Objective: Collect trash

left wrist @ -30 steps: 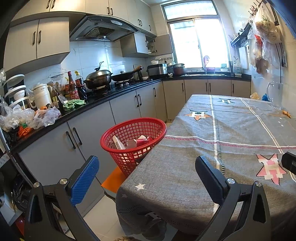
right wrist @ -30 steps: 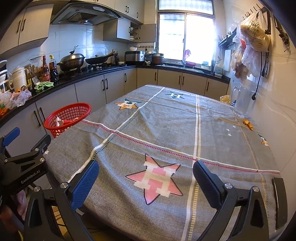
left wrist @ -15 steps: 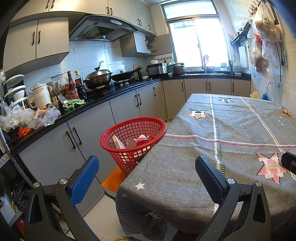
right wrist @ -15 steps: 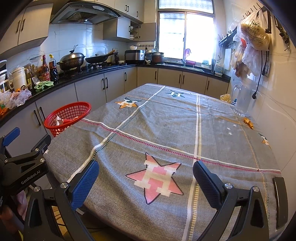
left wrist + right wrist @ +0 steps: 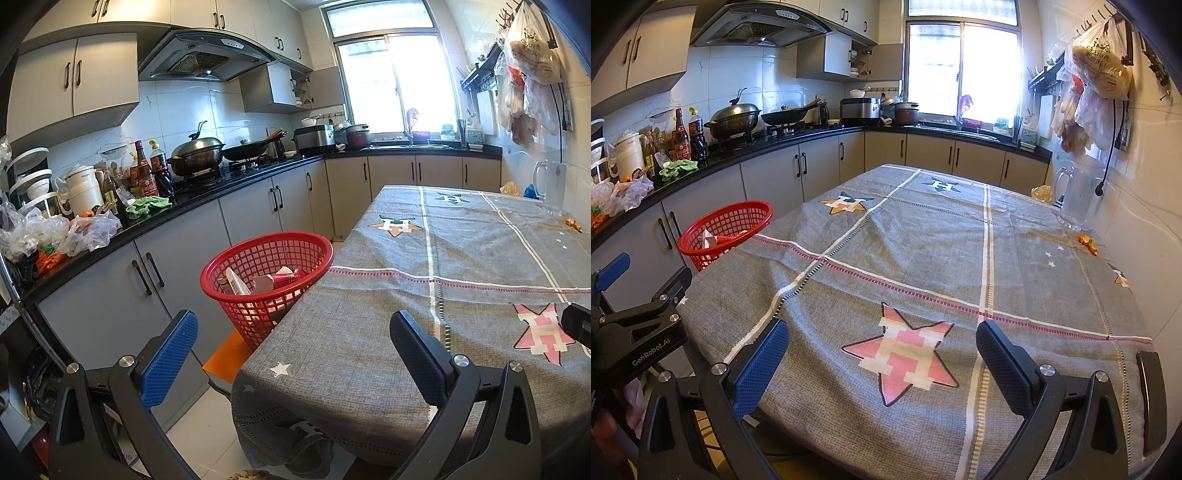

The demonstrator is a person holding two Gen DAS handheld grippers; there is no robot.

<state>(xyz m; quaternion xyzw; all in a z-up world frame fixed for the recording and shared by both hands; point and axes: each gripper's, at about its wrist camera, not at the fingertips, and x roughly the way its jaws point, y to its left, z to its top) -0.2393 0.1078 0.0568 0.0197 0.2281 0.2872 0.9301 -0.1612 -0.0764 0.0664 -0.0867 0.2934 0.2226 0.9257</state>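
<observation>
A red mesh basket [image 5: 266, 266] stands beside the table's left edge and holds several pieces of trash [image 5: 280, 278]; it also shows in the right wrist view [image 5: 727, 229]. Small orange scraps [image 5: 1087, 243] lie on the grey tablecloth [image 5: 923, 258] near the wall, also seen far right in the left wrist view [image 5: 572, 223]. My left gripper [image 5: 293, 339] is open and empty at the table's near left corner. My right gripper [image 5: 882, 345] is open and empty above the near edge, over a pink star.
A clear pitcher [image 5: 1076, 199] and a yellow wrapper [image 5: 1041, 192] stand at the table's far right. The black counter [image 5: 221, 177] holds pots, bottles and plastic bags [image 5: 55, 232]. Bags [image 5: 1097, 74] hang on the right wall. An orange stool [image 5: 229, 356] sits under the basket.
</observation>
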